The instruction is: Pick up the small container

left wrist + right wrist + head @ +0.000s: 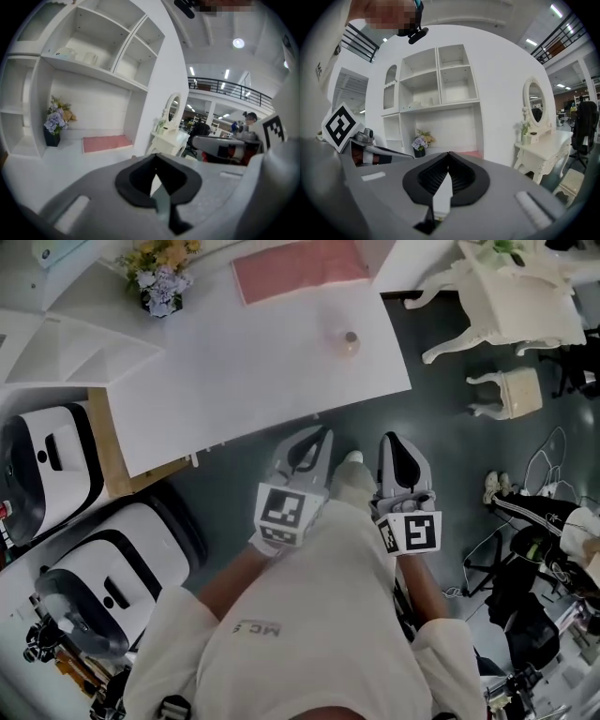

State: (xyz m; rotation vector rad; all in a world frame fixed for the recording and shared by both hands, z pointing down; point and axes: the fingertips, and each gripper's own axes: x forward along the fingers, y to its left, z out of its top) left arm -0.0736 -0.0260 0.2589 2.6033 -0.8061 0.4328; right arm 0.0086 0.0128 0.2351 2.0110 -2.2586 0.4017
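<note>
Head view: small container stands on table.
Left hand-held gripper: jaws together, empty.
Right hand-held gripper: jaws together, empty.

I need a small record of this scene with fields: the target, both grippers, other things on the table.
target: small container, on the white table, nothing touches it
left gripper: shut, empty, off the table
right gripper: shut, empty, off the table
also on table: pink mat, flowers in a dark pot
</note>
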